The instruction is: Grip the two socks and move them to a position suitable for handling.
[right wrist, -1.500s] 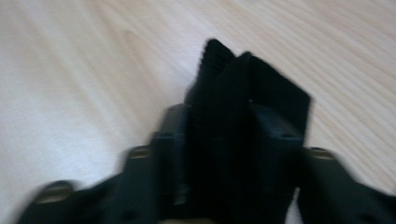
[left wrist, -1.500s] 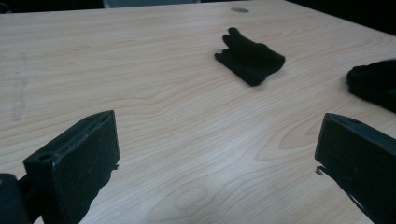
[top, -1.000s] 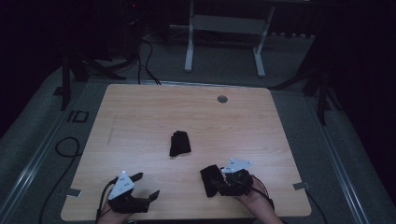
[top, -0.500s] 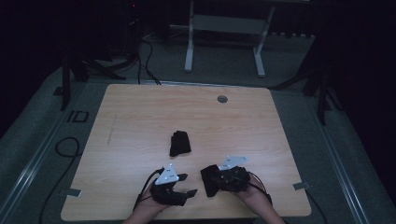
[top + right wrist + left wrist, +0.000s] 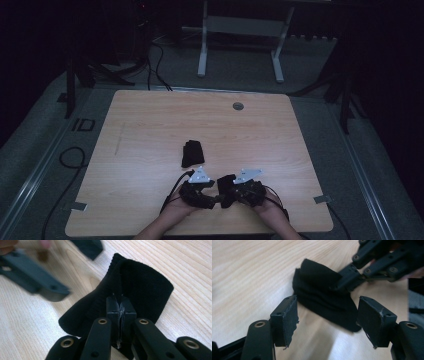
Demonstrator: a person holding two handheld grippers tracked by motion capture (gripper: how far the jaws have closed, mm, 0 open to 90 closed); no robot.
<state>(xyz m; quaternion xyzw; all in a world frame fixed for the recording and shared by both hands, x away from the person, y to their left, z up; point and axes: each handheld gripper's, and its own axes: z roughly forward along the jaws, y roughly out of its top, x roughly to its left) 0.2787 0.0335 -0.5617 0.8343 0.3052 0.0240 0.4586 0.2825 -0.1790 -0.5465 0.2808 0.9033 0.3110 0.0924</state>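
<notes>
The right gripper (image 5: 121,308) has just pinched its jaws together, and in the right gripper view they meet on a fold of the near sock (image 5: 140,287), a black one lying at the near edge of the table (image 5: 150,130), right of the middle. A second ago those jaws stood partly apart around it; now the cloth is caught between the pads, so the grip looks made.

The left gripper (image 5: 328,315) has swept in from the near left and now sits just beside the right one (in the high view the two (image 5: 212,197) (image 5: 231,192) almost touch). Its jaws have just been narrowing but are about half apart, one pad on either side of the sock's free end (image 5: 332,305), with no pad pressing the cloth so far as the left gripper view shows.

My reading is that both hands are taking up this sock, the right holding one end while the left comes for the other, probably to spread or fold it. The left needs to close a little more on the loose end.

The other sock (image 5: 192,153), also black and bunched up, lies a bit farther off near the middle of the table, apart from both grippers and untouched.
</notes>
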